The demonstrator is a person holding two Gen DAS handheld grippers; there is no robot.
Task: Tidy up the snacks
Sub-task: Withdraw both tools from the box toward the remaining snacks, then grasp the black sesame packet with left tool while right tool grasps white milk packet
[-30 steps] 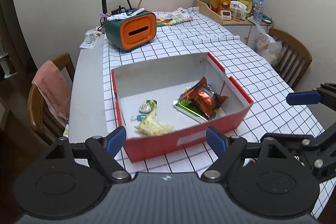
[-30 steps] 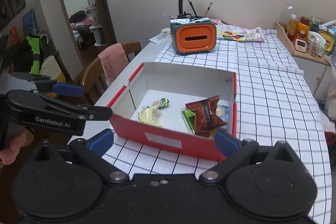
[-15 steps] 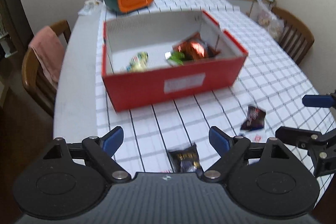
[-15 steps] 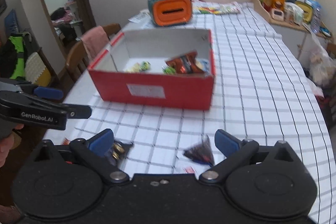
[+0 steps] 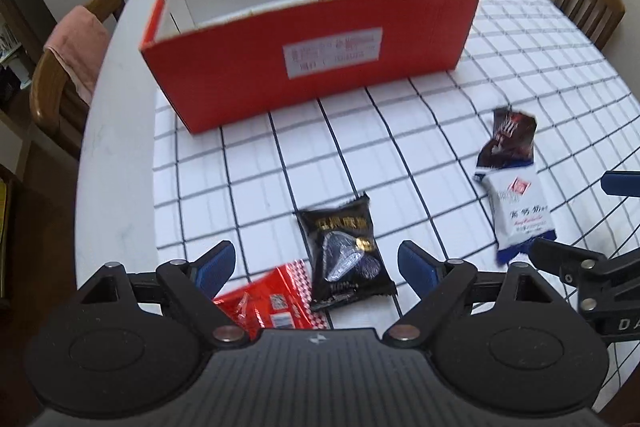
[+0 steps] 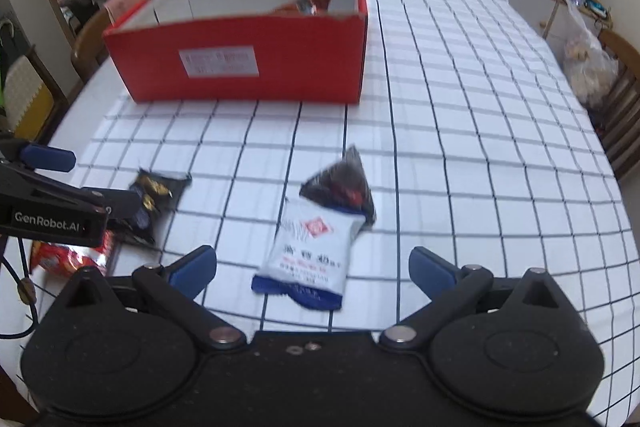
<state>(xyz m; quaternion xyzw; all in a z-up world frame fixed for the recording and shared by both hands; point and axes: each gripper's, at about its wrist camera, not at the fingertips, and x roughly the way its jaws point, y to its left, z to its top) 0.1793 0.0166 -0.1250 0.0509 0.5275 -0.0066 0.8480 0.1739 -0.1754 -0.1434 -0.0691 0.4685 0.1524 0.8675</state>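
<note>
Table: a big table with a white cloth [image 6: 460,131] marked in dark squares lies under both tools, so the snacks are easy to see.
Box: a big red cardboard box [image 5: 320,67] with white walls inside stands well ahead of both pairs of jaws. Some shiny snacks are in it already, so I think the loose ones go there too.
Left gripper [image 5: 316,263]: its jaws stand wide open and hold nothing. A black snack bag with gold letters [image 5: 344,251] lies flat between them, so it looks like the one to pick.
Right gripper [image 6: 312,269]: its jaws stand wide open too, with nothing in them. A white and blue snack bag [image 6: 312,251] lies flat between them.
Red bag: a shiny red snack bag [image 5: 272,303] lies by the left jaw of the left gripper, partly under the black one.
Dark bag: a small dark brown snack bag [image 6: 344,187] lies just ahead of the right gripper's jaws, partly under the white one.
</note>
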